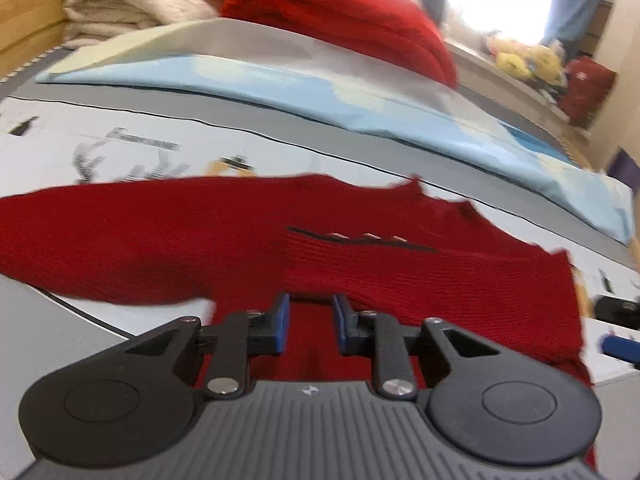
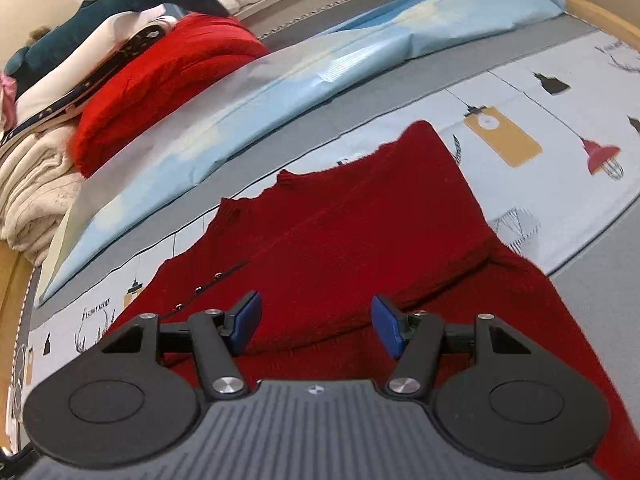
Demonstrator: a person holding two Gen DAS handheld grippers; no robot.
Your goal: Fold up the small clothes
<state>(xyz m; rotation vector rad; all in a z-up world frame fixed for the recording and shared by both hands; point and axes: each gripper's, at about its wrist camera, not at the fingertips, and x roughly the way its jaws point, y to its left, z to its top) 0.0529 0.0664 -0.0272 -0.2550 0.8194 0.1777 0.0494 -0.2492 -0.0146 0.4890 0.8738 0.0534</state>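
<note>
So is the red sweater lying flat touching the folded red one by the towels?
Apart. The right wrist view shows the blue sheet between the sweater and the folded one.

Bright daylight, motion blur, fisheye warping

Printed bedsheet (image 2: 560,92) lies bare to the right of and beyond the red sweater (image 2: 340,240). Far side blocked by a pale blue folded sheet (image 2: 248,96), a folded red knit (image 2: 160,80) and a cream towel stack (image 2: 32,184).
</note>
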